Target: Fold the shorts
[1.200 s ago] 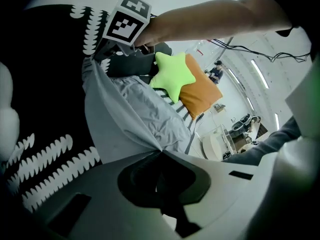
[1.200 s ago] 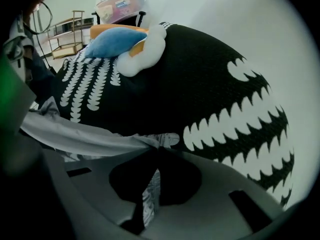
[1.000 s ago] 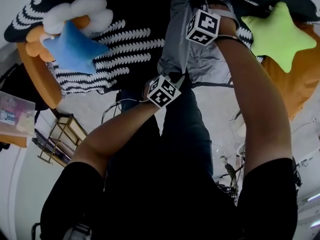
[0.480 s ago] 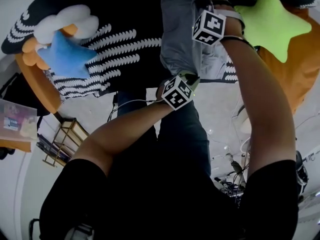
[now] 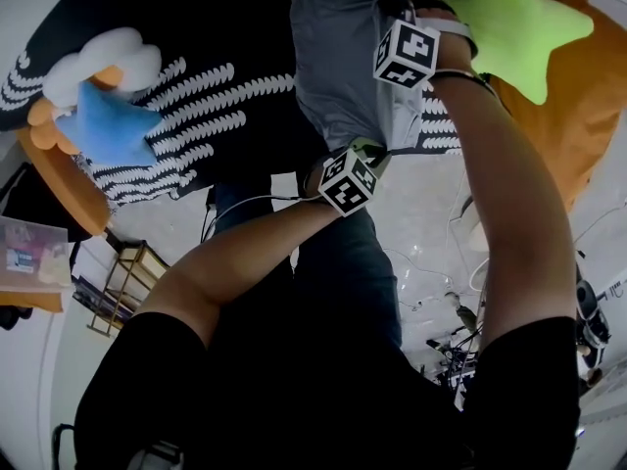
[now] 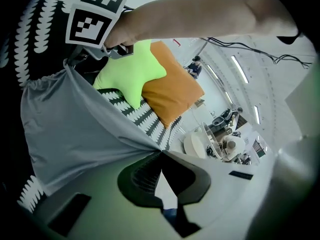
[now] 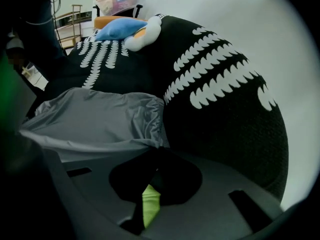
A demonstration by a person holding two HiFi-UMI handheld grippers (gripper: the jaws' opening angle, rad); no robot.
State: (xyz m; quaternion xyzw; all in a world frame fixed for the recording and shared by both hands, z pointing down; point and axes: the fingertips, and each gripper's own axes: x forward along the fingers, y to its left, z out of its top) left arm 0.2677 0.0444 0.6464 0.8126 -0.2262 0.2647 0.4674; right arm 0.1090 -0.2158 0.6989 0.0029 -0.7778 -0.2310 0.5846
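Observation:
Grey shorts [image 5: 338,57] hang stretched between my two grippers above a black bed cover with white marks [image 5: 225,106]. My left gripper [image 6: 160,154] is shut on a pinched edge of the shorts [image 6: 75,129], at the near edge of the cover. My right gripper [image 7: 155,151] is shut on the gathered waistband end of the shorts [image 7: 95,121], farther in over the cover. In the head view the left marker cube [image 5: 348,182] sits below the right one [image 5: 405,52]. The fabric sags between the two grips.
A green star pillow [image 5: 509,27] and an orange cushion [image 5: 568,116] lie right of the shorts. A blue star pillow [image 5: 103,125] and a white cloud pillow [image 5: 98,57] lie at the left. A small wooden shelf [image 5: 122,282] stands on the floor below the bed edge.
Both grippers have carried the shorts sideways over the cover. The left cube has shifted right and now sits more directly under the right cube. Both grips hold.

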